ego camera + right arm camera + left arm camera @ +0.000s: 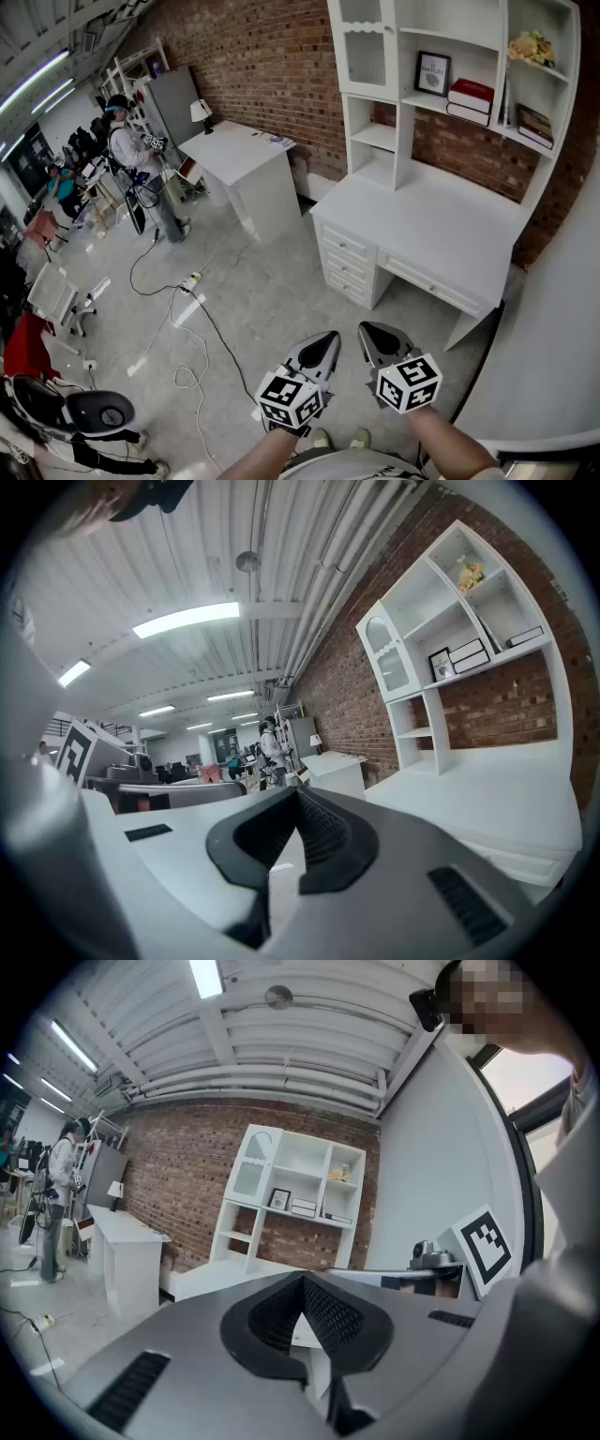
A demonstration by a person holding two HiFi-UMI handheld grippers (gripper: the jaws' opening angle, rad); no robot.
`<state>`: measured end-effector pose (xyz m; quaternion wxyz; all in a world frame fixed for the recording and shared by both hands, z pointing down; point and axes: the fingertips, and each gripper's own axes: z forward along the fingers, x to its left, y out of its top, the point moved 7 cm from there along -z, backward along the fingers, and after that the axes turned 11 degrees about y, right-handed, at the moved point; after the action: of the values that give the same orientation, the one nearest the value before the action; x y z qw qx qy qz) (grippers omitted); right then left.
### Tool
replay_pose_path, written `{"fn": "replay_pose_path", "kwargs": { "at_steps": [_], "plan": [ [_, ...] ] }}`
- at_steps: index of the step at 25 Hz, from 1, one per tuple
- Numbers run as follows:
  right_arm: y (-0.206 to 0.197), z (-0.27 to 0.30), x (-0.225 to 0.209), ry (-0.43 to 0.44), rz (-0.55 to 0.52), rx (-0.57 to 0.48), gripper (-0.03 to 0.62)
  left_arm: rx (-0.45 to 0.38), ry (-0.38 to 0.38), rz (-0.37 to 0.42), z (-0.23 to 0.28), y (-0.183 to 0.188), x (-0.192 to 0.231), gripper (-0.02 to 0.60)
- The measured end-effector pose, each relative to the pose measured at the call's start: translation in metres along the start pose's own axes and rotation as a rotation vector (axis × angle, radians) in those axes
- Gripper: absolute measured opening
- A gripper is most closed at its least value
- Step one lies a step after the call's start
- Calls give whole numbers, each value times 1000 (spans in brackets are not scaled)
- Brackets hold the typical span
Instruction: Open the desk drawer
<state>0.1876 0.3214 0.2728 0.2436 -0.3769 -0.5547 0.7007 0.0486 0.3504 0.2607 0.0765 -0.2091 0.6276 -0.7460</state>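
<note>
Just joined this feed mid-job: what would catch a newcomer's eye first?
The white desk with its shelf unit stands against the brick wall, upper right in the head view, drawers closed. Low in the foreground, the left gripper and right gripper hang side by side, both shut and empty, short of the desk.

Forearms side by side, low in frame. The left hand-held gripper (323,339) and right hand-held gripper (372,333) both point forward, jaws closed, empty.
</note>
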Motion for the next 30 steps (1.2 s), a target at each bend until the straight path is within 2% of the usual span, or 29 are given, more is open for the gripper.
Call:
{"fn": "replay_pose_path", "kwargs": {
  "at_steps": [9, 20, 25, 30],
  "plan": [
    [-1, -3, -6, 8, -4, 5, 17, 2, 7, 3, 6, -3, -4, 12],
    [-8, 3, -19, 61, 70, -17, 18, 9, 55, -10, 15, -9, 5, 12],
    [-9, 23, -36, 49, 90, -16, 18, 12, 55, -1, 35, -10, 19, 12],
    [-14, 66, -58, 35, 103, 4, 20, 10, 50, -1, 70, -9, 56, 12]
  ]
}}
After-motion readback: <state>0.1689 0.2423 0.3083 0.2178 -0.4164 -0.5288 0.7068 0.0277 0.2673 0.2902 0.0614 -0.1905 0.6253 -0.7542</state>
